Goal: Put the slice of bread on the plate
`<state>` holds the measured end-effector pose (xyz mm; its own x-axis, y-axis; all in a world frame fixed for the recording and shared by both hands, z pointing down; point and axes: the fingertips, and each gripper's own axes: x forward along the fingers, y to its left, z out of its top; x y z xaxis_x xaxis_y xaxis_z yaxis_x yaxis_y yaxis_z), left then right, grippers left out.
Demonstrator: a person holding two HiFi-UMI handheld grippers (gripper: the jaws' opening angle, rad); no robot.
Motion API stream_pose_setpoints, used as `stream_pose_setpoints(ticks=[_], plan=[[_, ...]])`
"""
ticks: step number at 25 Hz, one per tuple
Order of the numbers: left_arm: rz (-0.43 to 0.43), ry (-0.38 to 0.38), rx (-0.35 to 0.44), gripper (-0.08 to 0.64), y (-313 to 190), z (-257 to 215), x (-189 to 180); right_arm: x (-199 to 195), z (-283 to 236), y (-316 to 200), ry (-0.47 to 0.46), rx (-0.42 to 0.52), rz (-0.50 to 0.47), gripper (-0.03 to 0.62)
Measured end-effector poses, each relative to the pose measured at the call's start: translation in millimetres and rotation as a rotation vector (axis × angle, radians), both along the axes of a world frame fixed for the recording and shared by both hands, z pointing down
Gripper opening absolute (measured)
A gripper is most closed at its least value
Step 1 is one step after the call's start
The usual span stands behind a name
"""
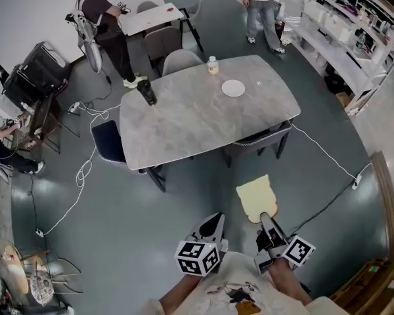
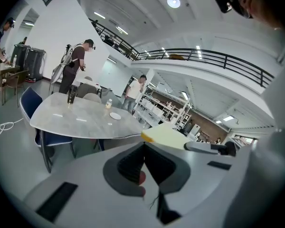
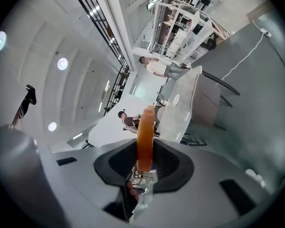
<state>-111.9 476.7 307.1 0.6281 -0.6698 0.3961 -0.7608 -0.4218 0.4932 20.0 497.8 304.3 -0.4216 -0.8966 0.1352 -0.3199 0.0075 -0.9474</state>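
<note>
Head view: right gripper point(image 1: 268, 219) clamps the slice of bread point(image 1: 256, 197), which juts forward toward the table point(image 1: 184, 123). The plate point(image 1: 233, 88) lies well ahead, near the table's far edge. Left gripper point(image 1: 213, 226) is closed, empty.

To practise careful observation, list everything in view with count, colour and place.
table: one, grey marble, mid-room
plate: one, white, table's far side
bottle: one, pale, table's far edge
flask: one, dark, table's left end
chairs: several, blue and grey, round the table
bystanders: two, beyond the table
slice of bread: one, pale yellow, in the right hand-held gripper
left hand-held gripper: shut, empty
right hand-held gripper: shut on the slice of bread
</note>
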Motion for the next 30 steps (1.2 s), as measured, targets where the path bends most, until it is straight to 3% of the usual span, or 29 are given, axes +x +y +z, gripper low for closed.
stream_pose_setpoints(ticks=[7,13,21,30], plan=[[0.016,0.029,0.013,0.009,-57,-8,-27,-19,-4,-62,0.016,0.012,0.045,0.095],[0.033,0.018,-0.03,0.009,-88,11,-36,-25,7,-89,0.011,-0.015,0.058,0.097],[0.03,0.004,-0.041,0.009,-139,23,-27,-18,18,-148,0.001,-0.014,0.045,0.095],[0.01,-0.038,-0.025,0.009,-244,16,11,12,22,-256,0.002,-0.001,-0.008,0.095]])
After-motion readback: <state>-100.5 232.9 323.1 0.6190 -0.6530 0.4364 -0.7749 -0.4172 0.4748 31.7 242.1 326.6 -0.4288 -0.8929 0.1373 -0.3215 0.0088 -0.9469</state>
